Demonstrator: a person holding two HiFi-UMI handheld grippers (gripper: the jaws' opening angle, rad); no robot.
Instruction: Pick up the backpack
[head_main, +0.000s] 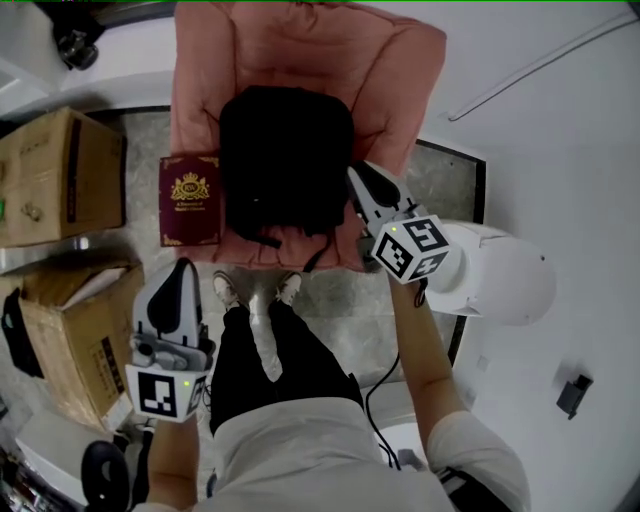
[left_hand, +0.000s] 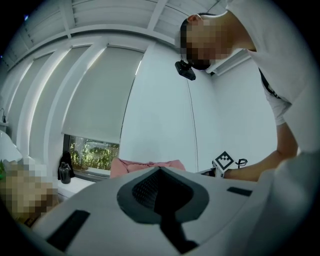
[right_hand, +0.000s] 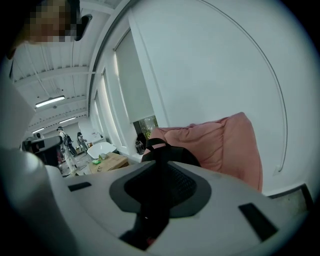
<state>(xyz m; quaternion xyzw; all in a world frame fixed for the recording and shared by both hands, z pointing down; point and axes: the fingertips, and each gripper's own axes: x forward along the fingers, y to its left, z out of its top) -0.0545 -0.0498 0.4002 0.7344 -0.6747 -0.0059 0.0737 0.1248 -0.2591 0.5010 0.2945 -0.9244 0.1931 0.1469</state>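
A black backpack (head_main: 285, 160) lies on a pink cushioned seat (head_main: 400, 70) straight ahead. My right gripper (head_main: 357, 175) hovers at the backpack's right edge, apart from it, jaws slightly parted with nothing between them. In the right gripper view the backpack (right_hand: 184, 155) and its top handle show just beyond the jaw tips (right_hand: 161, 152), against the pink seat (right_hand: 225, 145). My left gripper (head_main: 183, 268) hangs low at the left, well short of the seat, jaws together and empty. The left gripper view looks level over its jaws (left_hand: 160, 170) at the pink seat (left_hand: 145, 165); no backpack shows there.
A maroon book (head_main: 190, 200) lies on the seat's left side beside the backpack. Cardboard boxes (head_main: 60, 175) (head_main: 70, 340) stand on the floor at the left. A white rounded object (head_main: 500, 275) sits right of the seat. My legs and shoes (head_main: 255, 290) stand before the seat.
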